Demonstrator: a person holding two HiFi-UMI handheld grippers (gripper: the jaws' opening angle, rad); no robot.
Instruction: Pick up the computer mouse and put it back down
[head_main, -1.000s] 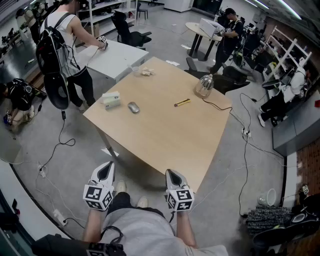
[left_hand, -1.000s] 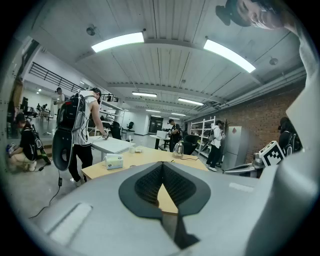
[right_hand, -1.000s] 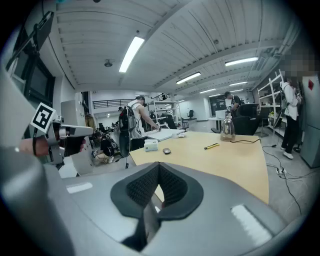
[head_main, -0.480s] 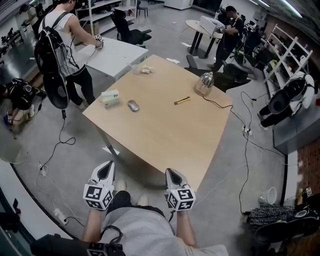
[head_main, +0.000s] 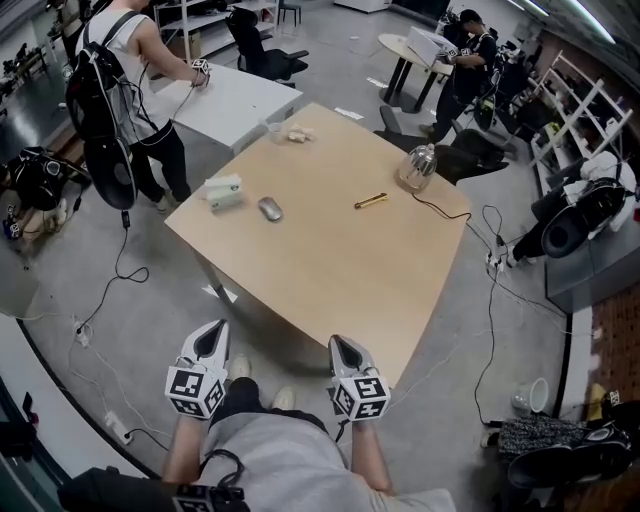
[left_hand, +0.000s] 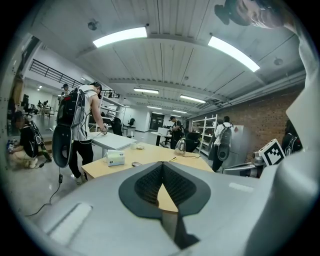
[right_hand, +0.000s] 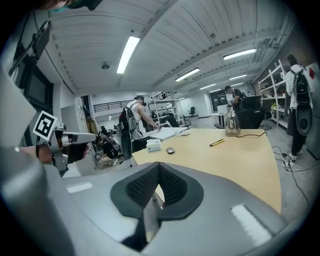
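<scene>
While the mouse (head_main: 268, 208) lies untouched at eleven o'clock on the counter (head_main: 330, 270), my left fingers (left_hand: 147, 182) and right fingers (right_hand: 142, 187) are together, empty; nothing is done yet.

Left gripper (head_main: 212, 338), right gripper (head_main: 345, 349): fingers (left_hand: 148, 184) together.

Grey shorts (head_main: 272, 462); left claw (head_main: 214, 327), right claw (head_main: 337, 343) white (marker cubes (head_main: 195, 392)).
</scene>
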